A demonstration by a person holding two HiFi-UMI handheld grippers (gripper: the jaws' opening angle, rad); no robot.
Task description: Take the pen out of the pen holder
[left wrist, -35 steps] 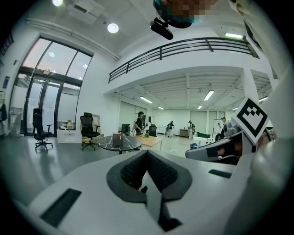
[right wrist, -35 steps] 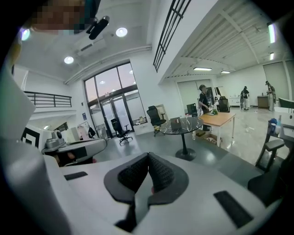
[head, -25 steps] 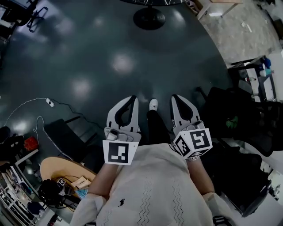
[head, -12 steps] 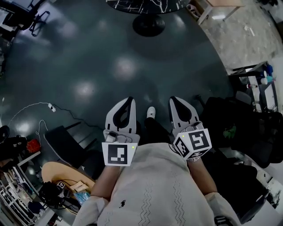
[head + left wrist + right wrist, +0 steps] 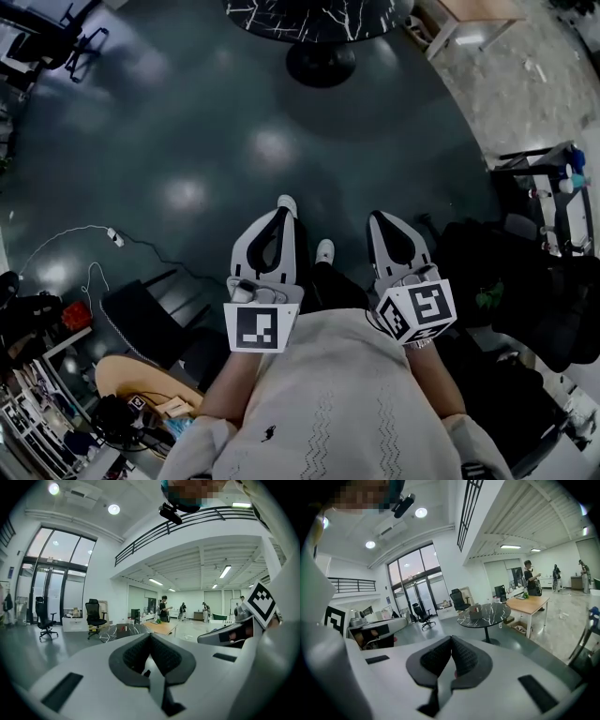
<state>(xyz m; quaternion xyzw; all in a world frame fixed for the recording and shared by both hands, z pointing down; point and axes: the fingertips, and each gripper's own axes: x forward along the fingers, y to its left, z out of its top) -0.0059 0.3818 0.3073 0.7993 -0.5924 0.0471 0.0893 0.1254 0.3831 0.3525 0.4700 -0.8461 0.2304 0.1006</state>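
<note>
I see no pen or pen holder that I can make out. A small boxy object [image 5: 476, 611] stands on a round black marble table [image 5: 487, 613], too small to identify. In the head view that table [image 5: 319, 17] lies far ahead at the top edge. My left gripper [image 5: 282, 214] and right gripper [image 5: 380, 221] are held side by side in front of the person's body, over the dark floor. Both are shut with nothing between the jaws. The left gripper [image 5: 150, 635] and the right gripper [image 5: 451, 638] show their tips meeting in their own views.
A wooden desk [image 5: 529, 603] stands right of the marble table, with people [image 5: 164, 607] beyond it. Office chairs [image 5: 93, 613] stand by the windows. In the head view, dark chairs and bags [image 5: 525, 281] crowd the right, and a cable [image 5: 112, 239] and a round wooden top [image 5: 131, 370] lie left.
The person has walked forward: the marble table has come further into view at the top. Both grippers stayed shut and side by side.
</note>
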